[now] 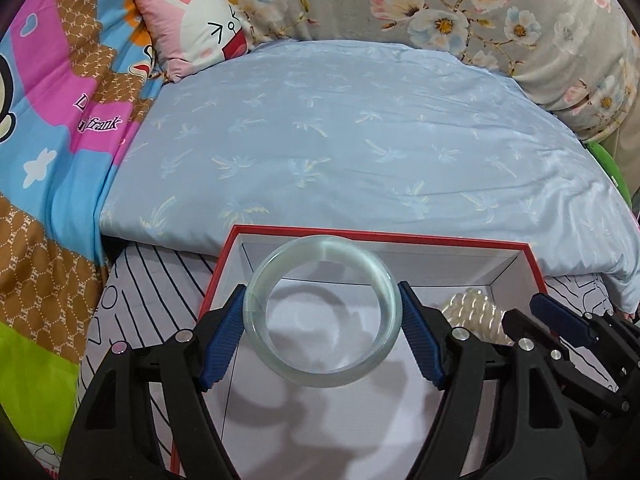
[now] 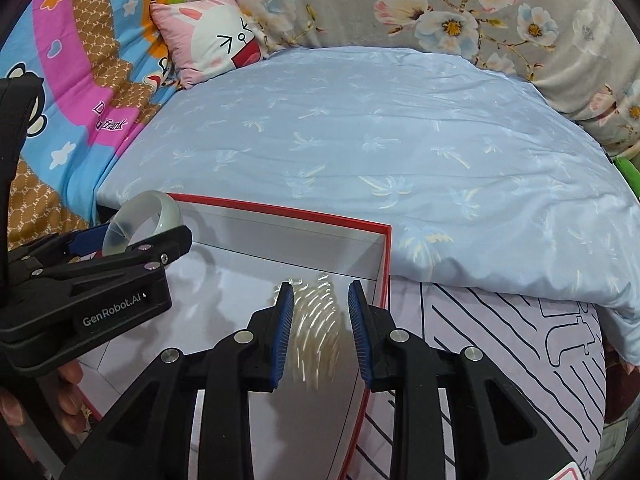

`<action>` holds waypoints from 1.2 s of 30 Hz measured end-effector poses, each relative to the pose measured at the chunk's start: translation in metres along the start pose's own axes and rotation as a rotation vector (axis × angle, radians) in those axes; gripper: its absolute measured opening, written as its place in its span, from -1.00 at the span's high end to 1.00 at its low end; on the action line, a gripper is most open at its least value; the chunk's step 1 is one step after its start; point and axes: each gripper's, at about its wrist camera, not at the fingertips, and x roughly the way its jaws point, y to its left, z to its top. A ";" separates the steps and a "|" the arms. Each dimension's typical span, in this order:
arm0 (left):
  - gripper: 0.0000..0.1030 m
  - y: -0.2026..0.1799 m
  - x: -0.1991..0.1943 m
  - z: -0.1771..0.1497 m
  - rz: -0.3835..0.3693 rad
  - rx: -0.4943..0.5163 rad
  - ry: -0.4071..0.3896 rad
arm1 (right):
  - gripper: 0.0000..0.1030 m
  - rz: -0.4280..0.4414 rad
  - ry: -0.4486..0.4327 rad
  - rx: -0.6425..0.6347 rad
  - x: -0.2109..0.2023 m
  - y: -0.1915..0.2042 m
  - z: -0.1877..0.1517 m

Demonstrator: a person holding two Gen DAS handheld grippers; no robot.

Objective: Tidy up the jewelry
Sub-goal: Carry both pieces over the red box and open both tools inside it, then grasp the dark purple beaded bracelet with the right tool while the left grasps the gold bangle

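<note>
My left gripper is shut on a pale green translucent bangle and holds it level above a red-rimmed white box. The bangle and left gripper also show at the left of the right wrist view. A pearl bead bracelet lies in the box's right part. In the right wrist view it is motion-blurred between the fingers of my right gripper, whose jaws stand apart on either side of it. The right gripper sits at the box's right wall.
The box rests on a white line-patterned sheet at the bed's front. A light blue quilt lies behind it. A bunny cushion, a colourful cartoon blanket and a floral duvet surround it.
</note>
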 end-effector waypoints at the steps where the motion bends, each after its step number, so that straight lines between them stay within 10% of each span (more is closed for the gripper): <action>1: -0.39 0.000 0.001 0.000 -0.002 -0.004 0.003 | 0.35 -0.001 0.001 0.000 0.001 -0.001 0.001; 8: -0.51 0.004 -0.005 0.004 0.050 -0.001 -0.030 | -0.10 -0.014 -0.043 -0.002 -0.012 0.004 0.002; 22: -0.56 0.011 -0.061 0.001 0.042 -0.010 -0.094 | -0.13 -0.042 -0.120 0.013 -0.075 0.002 -0.010; 36: -0.56 0.055 -0.135 -0.103 0.075 -0.033 -0.048 | -0.16 -0.080 -0.095 0.000 -0.159 0.011 -0.111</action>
